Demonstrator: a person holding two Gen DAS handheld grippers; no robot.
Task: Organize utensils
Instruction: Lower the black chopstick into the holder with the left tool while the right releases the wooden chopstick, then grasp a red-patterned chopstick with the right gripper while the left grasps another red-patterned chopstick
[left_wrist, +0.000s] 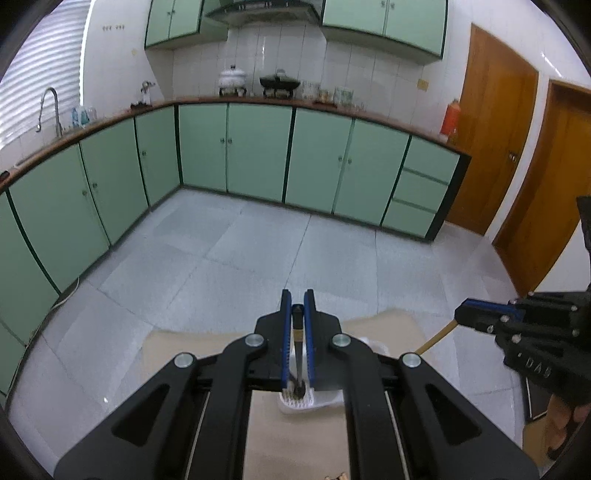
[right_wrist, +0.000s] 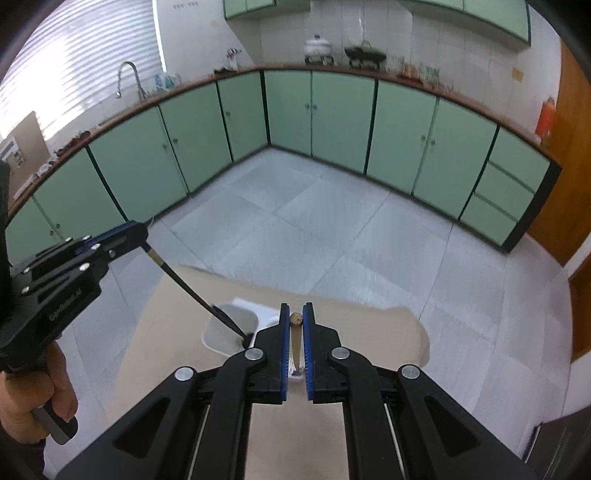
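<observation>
My left gripper (left_wrist: 297, 301) is shut on a black-handled utensil (left_wrist: 296, 354) whose lower end dips into a white utensil holder (left_wrist: 295, 404) on the beige table. In the right wrist view the same left gripper (right_wrist: 138, 230) holds that black utensil (right_wrist: 195, 291) slanting down into the white holder (right_wrist: 229, 332). My right gripper (right_wrist: 296, 314) is shut on a wooden-handled utensil (right_wrist: 296, 319), held upright over the holder. In the left wrist view the right gripper (left_wrist: 460, 317) shows at the right with the wooden handle (left_wrist: 436, 338) below it.
The beige table (right_wrist: 369, 332) ends just beyond the holder; a tiled floor (left_wrist: 221, 251) lies past it. Green cabinets (left_wrist: 258, 151) line the far walls. Wooden doors (left_wrist: 495, 147) stand at the right. Small wooden pieces (left_wrist: 334, 476) lie at the table's near edge.
</observation>
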